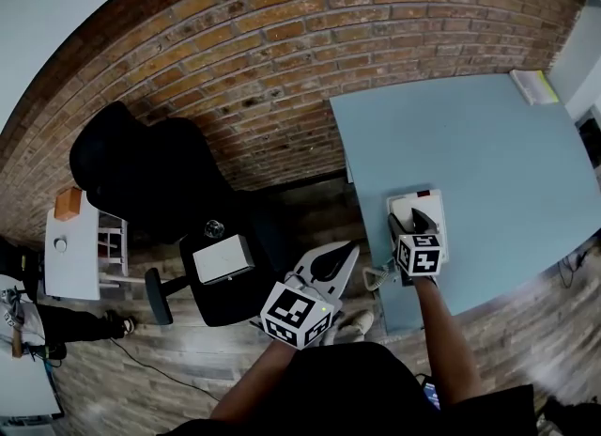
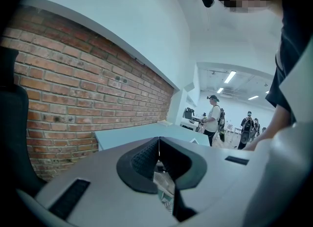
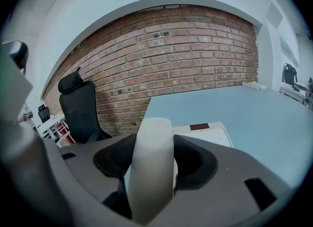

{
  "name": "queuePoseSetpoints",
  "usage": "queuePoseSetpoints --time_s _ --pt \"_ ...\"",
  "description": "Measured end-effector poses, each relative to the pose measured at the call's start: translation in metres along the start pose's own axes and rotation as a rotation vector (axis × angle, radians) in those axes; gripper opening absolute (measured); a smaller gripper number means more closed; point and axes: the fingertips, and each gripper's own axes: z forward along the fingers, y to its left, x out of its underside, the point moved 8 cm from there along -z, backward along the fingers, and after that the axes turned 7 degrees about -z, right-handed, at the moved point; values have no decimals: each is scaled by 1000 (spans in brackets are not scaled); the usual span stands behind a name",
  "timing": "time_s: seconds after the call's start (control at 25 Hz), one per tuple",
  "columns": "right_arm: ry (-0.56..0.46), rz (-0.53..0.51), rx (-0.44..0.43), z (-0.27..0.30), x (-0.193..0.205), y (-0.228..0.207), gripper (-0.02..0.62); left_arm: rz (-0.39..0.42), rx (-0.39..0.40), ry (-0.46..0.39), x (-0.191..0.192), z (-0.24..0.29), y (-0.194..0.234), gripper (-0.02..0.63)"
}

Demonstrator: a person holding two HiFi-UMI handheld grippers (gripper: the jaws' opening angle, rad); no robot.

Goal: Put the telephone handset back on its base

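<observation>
My right gripper [image 1: 416,225] had its jaws clamped across the handset [image 3: 151,167], with the base [image 3: 208,133] just ahead. The left gripper [image 1: 336,257] hung farther off, jaws together.

Brick wall [image 1: 282,49], wood floor [image 1: 141,359], black chair [image 1: 150,176]

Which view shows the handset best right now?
The right gripper view: the white handset sits close-up, clamped between the jaws of the right hand-held gripper. The head view mostly hides it under that gripper, over the base. The left gripper view misses it.
</observation>
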Motion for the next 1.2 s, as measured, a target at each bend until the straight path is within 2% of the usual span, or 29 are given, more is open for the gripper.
queuePoseSetpoints --time_s 0.48,0.72,1.2 --pt "42 4 17 14 5 -2 247 -6 -12 -2 0 -4 4 10" --pt "41 -47 32 16 6 1 247 -10 -13 -10 -1 -7 5 11" --pt "39 -47 1 17 -3 3 249 -11 -18 -20 -2 -12 8 11"
